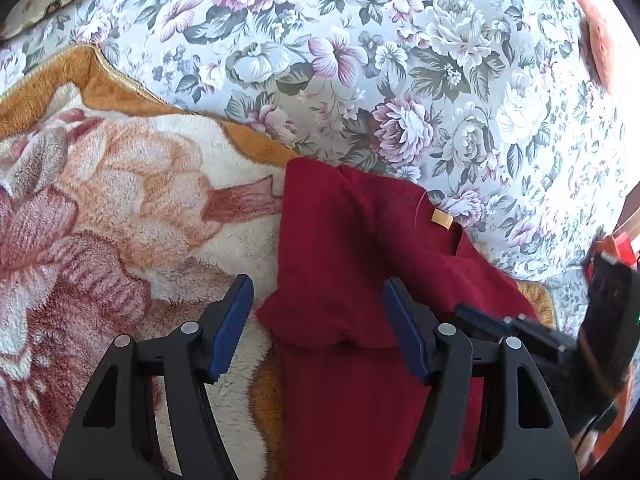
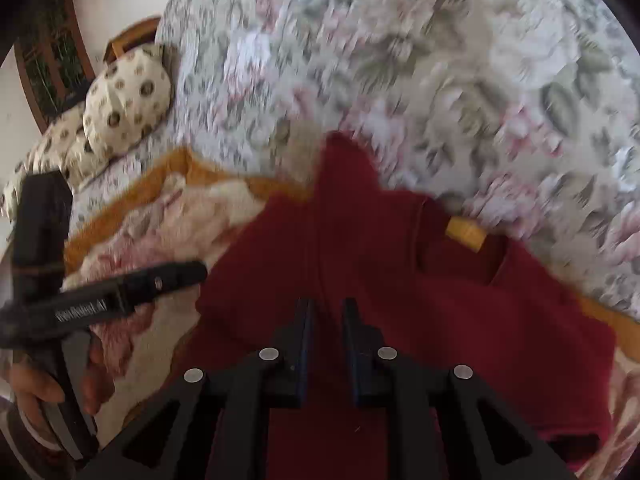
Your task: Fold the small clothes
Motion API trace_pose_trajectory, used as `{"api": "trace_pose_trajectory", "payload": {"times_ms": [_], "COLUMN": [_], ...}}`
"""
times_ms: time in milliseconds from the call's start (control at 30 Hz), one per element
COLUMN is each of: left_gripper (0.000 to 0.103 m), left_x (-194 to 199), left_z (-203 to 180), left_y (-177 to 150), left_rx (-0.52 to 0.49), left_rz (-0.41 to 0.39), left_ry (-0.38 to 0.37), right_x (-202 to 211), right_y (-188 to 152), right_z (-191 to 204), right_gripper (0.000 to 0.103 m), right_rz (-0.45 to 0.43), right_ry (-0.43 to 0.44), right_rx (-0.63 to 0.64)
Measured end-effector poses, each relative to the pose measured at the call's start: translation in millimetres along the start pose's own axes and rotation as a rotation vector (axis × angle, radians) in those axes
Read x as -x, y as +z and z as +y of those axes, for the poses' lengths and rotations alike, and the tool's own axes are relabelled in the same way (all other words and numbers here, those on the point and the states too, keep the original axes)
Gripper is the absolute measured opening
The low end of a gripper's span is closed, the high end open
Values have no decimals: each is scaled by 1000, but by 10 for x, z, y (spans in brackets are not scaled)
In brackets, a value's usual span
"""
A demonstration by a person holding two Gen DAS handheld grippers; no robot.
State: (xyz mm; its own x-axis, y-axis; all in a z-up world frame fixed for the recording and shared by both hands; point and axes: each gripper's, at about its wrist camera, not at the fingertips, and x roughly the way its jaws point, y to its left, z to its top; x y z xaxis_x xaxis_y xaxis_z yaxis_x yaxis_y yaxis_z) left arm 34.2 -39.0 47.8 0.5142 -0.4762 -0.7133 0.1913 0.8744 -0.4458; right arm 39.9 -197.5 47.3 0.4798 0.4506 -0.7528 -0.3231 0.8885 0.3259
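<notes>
A dark red shirt (image 1: pixel 348 248) lies on a plush floral blanket (image 1: pixel 100 200), its collar with a tan label (image 1: pixel 442 218) toward the far right. Its left sleeve is folded in over the body. My left gripper (image 1: pixel 318 292) is open, its jaws wide apart above the folded sleeve edge, holding nothing. In the right wrist view the shirt (image 2: pixel 400 280) fills the centre, with the label (image 2: pixel 466 232) at its neck. My right gripper (image 2: pixel 327 306) hovers over the shirt's middle with its jaws a narrow gap apart and no cloth between them. The view is motion-blurred.
A floral bedsheet (image 1: pixel 360 60) covers the bed beyond the blanket. Spotted pillows (image 2: pixel 124 96) lie at the far left by a wooden headboard. The left gripper and the hand holding it show in the right wrist view (image 2: pixel 120 296). A reddish object (image 1: pixel 596 52) lies at the far right.
</notes>
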Motion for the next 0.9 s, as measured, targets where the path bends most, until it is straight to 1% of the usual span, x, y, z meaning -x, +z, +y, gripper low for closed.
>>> {"api": "trace_pose_trajectory", "payload": {"times_ms": [33,67,133,200,300,367,467,533,567,600,633,667,733,767,833,900], "left_gripper": [67,67,67,69,70,70,69,45,27,23,23,20,19,18,18,18], "left_x": [-12,-24,-44,-83,-160,-214,-301,-332,-339,-335,-325,-311,-274,-231,-178,-149], "left_z": [-4,-20,-70,-150,-247,-276,-283,-327,-367,-406,-429,-438,-463,-466,-430,-349], "left_y": [-4,-11,-23,-45,-51,-35,-9,47,83,119,155,187,230,252,290,320], "left_rx": [-1,-5,-24,-57,-97,-92,-69,-78,-99,-123,-135,-133,-139,-148,-150,-135], "left_rz": [4,7,14,25,19,11,9,2,-1,-7,-10,-11,-16,-30,-34,-29], "left_ry": [-5,-9,-14,-12,39,46,22,8,14,20,1,-28,-46,-44,-33,-15], "right_x": [75,136,333,647,1087,1328,1533,1634,1660,1688,1692,1668,1652,1624,1580,1559], "right_y": [-108,-146,-183,-191,-226,-292,-435,-511,-550,-576,-601,-613,-640,-631,-619,-604], "right_z": [-42,-81,-206,-419,-734,-925,-1248,-1448,-1543,-1634,-1707,-1760,-1808,-1760,-1608,-1471], "right_gripper": [16,17,17,18,21,23,25,25,25,25,25,25,25,25,25,25], "right_rz": [0,-2,-11,-37,-75,-98,-110,-109,-110,-109,-106,-97,-76,-70,-65,-77], "right_ry": [1,-12,-23,-46,-92,-142,-189,-231,-256,-271,-281,-285,-270,-245,-209,-198], "right_rx": [0,0,-13,-61,-106,-138,-208,-244,-266,-287,-305,-322,-330,-315,-264,-219]}}
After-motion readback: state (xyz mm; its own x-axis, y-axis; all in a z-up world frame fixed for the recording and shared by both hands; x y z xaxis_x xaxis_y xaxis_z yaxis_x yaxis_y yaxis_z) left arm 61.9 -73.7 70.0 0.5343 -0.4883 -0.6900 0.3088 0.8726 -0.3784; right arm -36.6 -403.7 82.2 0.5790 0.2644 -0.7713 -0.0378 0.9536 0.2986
